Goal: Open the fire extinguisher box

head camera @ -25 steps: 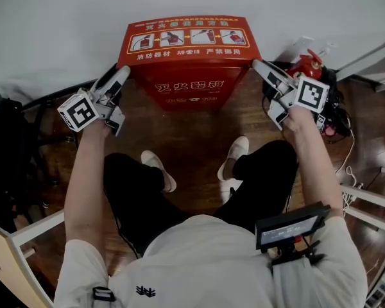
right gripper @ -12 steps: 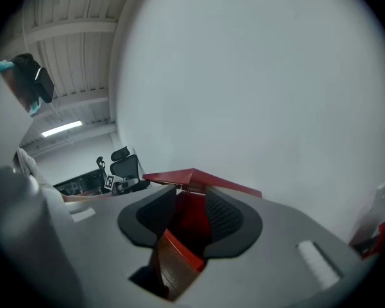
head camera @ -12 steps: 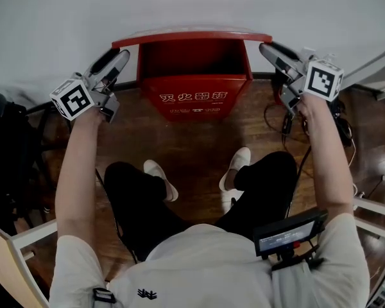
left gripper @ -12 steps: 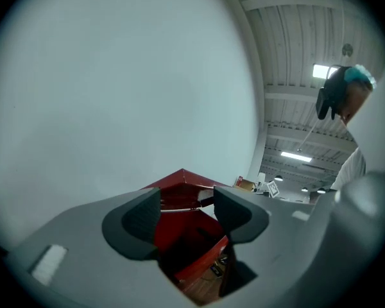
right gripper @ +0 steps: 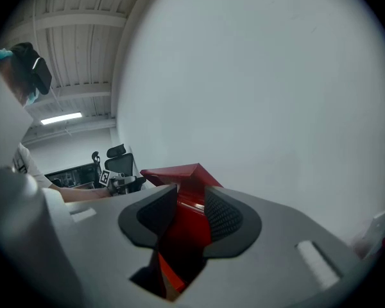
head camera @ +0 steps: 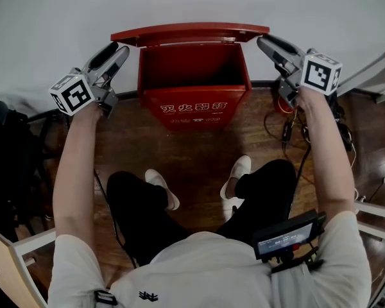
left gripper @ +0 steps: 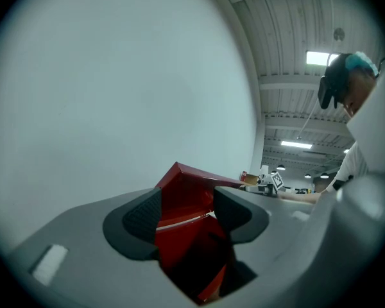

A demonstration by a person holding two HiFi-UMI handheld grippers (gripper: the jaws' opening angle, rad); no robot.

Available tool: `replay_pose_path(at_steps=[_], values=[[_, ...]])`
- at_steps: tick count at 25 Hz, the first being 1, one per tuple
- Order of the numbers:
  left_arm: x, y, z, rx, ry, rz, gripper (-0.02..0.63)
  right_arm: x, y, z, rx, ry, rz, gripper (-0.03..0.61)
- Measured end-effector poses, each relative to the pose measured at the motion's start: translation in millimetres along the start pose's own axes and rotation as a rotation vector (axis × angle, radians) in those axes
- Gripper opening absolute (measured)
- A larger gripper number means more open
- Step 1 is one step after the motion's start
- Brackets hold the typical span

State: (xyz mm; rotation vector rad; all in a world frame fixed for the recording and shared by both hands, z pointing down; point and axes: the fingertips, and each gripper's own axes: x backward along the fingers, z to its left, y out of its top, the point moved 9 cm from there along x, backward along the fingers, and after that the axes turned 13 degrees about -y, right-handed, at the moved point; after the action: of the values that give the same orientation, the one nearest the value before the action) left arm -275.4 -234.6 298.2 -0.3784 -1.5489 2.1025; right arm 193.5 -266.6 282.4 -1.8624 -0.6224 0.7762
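Observation:
The red fire extinguisher box point(head camera: 194, 99) stands on the wooden floor against the white wall, its front printed with white characters. Its lid point(head camera: 189, 33) is swung up and back, and the dark red inside shows. My left gripper point(head camera: 119, 50) is shut on the lid's left corner. My right gripper point(head camera: 263, 42) is shut on the right corner. In the left gripper view the lid point(left gripper: 194, 178) fills the gap of the gripper point(left gripper: 186, 213). The right gripper view shows the lid point(right gripper: 179, 171) wedged in the gripper point(right gripper: 189, 213) the same way.
The person sits with legs and white shoes point(head camera: 162, 188) just before the box. A black bag point(head camera: 6, 146) lies at the left. Cables point(head camera: 289, 128) trail on the floor at the right, next to a white frame point(head camera: 371, 69). A small screen point(head camera: 289, 233) hangs at the waist.
The lid was down a second ago; both grippers have lifted its corners, swinging it up and back, so the box now stands open. Both arms rose and moved apart.

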Motion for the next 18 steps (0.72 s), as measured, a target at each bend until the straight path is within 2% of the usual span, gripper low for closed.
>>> replay_pose_path(at_steps=[10, 18], values=[[-13, 14, 18, -0.024, -0.002, -0.013, 0.250, -18, 18, -15, 0.035, -0.035, -0.032, 0.135], [-28, 28, 38, -0.047, 0.004, -0.006, 0.249, -42, 26, -30, 0.050, -0.080, -0.009, 0.137]])
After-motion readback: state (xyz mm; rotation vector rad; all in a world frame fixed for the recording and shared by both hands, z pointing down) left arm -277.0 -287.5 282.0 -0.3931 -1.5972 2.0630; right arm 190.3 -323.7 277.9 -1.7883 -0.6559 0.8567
